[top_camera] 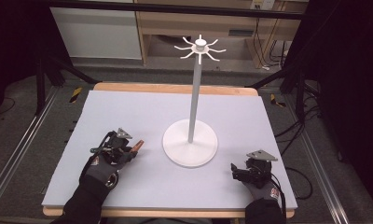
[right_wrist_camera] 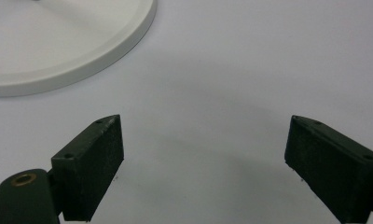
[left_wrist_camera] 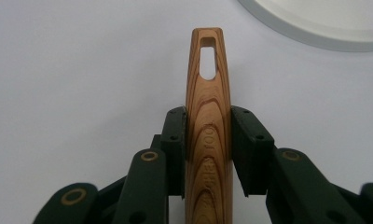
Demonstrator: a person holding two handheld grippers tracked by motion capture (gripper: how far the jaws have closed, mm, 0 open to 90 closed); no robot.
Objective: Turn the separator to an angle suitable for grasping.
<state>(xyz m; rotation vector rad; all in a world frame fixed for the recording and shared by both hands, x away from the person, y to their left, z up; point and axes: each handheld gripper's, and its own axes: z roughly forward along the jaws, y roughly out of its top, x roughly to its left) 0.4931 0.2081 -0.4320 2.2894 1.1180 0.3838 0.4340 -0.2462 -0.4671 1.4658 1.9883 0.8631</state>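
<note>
Wooden handle (left_wrist_camera: 208, 140) is clamped between the closed jaws of the left gripper (top_camera: 124, 150), its long axis pointing ahead toward the white stand's base (top_camera: 190, 142), slotted end leading. Right gripper (top_camera: 240, 171) rests wide open and empty on the surface (top_camera: 128, 107), right of the base. High hooks (top_camera: 200, 48) top the pole.

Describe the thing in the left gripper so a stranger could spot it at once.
Start at the white stand in the middle of the table; look to its left, where the left gripper rests. Clamped in its jaws is a wooden handle: reddish, strongly grained, with a slot near its tip, the one wooden thing there.
</note>
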